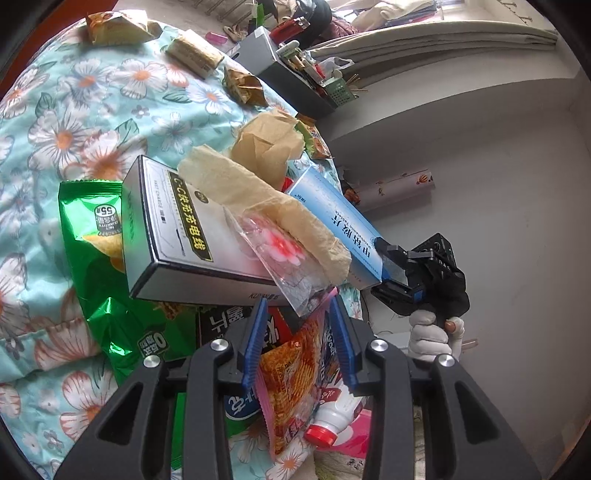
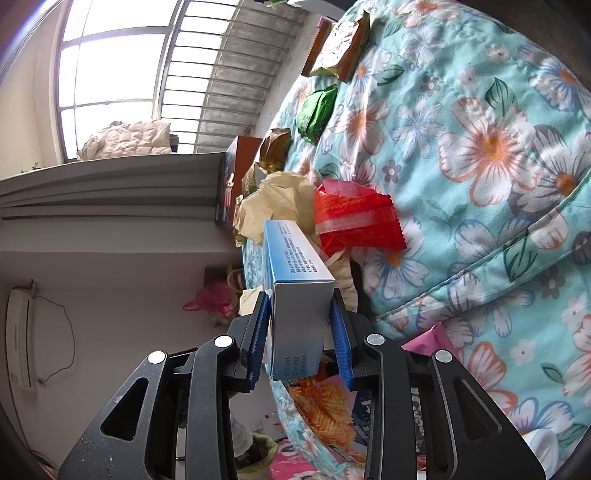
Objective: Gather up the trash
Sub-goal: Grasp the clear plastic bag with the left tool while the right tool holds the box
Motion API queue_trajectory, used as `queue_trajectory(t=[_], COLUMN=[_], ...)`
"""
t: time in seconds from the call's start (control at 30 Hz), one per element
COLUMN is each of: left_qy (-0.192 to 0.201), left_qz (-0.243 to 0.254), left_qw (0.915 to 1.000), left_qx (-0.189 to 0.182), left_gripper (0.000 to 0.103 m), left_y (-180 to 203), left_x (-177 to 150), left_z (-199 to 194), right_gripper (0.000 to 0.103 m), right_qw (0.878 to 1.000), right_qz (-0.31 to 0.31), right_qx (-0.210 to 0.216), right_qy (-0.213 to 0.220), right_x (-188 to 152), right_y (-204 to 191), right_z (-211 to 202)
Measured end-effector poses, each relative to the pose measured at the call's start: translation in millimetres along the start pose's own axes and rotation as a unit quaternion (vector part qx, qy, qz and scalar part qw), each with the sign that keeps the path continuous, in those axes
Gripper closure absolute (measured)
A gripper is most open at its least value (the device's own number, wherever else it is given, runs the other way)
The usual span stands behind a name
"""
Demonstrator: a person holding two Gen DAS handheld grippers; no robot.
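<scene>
My right gripper point(image 2: 300, 325) is shut on a blue and white medicine box point(image 2: 295, 280); the same box point(image 1: 340, 221) shows in the left wrist view with the right gripper point(image 1: 397, 271) at its end. My left gripper point(image 1: 297, 325) is open over a pile of trash: an orange snack wrapper point(image 1: 295, 376), a clear plastic bag point(image 1: 291, 266), a white cable box point(image 1: 177, 229), a tan paper roll point(image 1: 258, 199) and a green chip bag point(image 1: 96, 266). A red wrapper point(image 2: 354, 218) and crumpled paper point(image 2: 280, 199) lie beyond the held box.
All lies on a floral quilt point(image 1: 74, 129). More wrappers point(image 1: 114, 27) and a wrapped roll point(image 1: 194, 53) sit farther off. A dark box of clutter point(image 1: 295, 74) stands at the quilt's edge. A white bottle with a red cap point(image 1: 332, 421) lies near my left gripper.
</scene>
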State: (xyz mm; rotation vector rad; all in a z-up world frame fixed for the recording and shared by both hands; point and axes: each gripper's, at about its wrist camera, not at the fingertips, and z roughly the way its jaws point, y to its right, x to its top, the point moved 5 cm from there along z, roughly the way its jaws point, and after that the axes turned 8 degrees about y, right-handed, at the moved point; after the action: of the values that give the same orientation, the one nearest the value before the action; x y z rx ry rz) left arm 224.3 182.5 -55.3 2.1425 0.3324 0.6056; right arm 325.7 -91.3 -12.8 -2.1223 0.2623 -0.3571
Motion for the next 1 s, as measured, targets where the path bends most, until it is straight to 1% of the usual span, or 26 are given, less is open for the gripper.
queue_trajectory(t=[0.07,0.13,0.33,0.43,0.47,0.5,0.53,0.6,0.8,0.9,1.0], left_qy=[0.002,0.004,0.021,0.031,0.034,0.036,0.039,0.047,0.073,0.084,0.096], left_qz=[-0.022,-0.033,-0.040,-0.035,-0.032,-0.029,-0.025,-0.011,0.048,0.088,0.136], left_qw=[0.9998,0.9994,0.9989,0.9987,0.9987,0.9987,0.9986,0.9986,0.9959,0.9924,0.9860], left_qx=[0.000,-0.004,-0.016,-0.020,-0.022,-0.024,-0.024,-0.023,-0.022,-0.014,0.007], left_gripper=[0.069,0.069,0.071,0.072,0.075,0.081,0.084,0.087,0.091,0.093,0.095], left_y=[-6,-9,-9,-7,-5,-3,-2,2,25,41,58], left_x=[1,2,4,4,4,4,4,4,4,2,0], left_z=[4,6,9,9,9,9,8,6,-7,-17,-26], right_gripper=[0.073,0.073,0.073,0.073,0.073,0.073,0.073,0.073,0.074,0.074,0.074], right_qw=[1.000,1.000,1.000,1.000,1.000,1.000,1.000,1.000,0.999,0.999,0.999], right_qz=[0.000,0.000,0.001,0.000,0.000,0.000,0.000,0.000,0.000,-0.002,-0.002], right_qx=[0.000,0.000,0.001,0.003,0.003,0.004,0.005,0.008,0.029,0.036,0.043], right_qy=[0.000,0.000,0.000,-0.001,-0.001,0.000,0.000,0.002,0.014,0.024,0.033], right_x=[0,0,-1,-1,-1,-2,-2,-2,0,1,2], right_y=[-1,-1,0,0,1,1,1,0,-2,-4,-5], right_z=[1,1,0,0,0,0,-1,-3,-17,-26,-35])
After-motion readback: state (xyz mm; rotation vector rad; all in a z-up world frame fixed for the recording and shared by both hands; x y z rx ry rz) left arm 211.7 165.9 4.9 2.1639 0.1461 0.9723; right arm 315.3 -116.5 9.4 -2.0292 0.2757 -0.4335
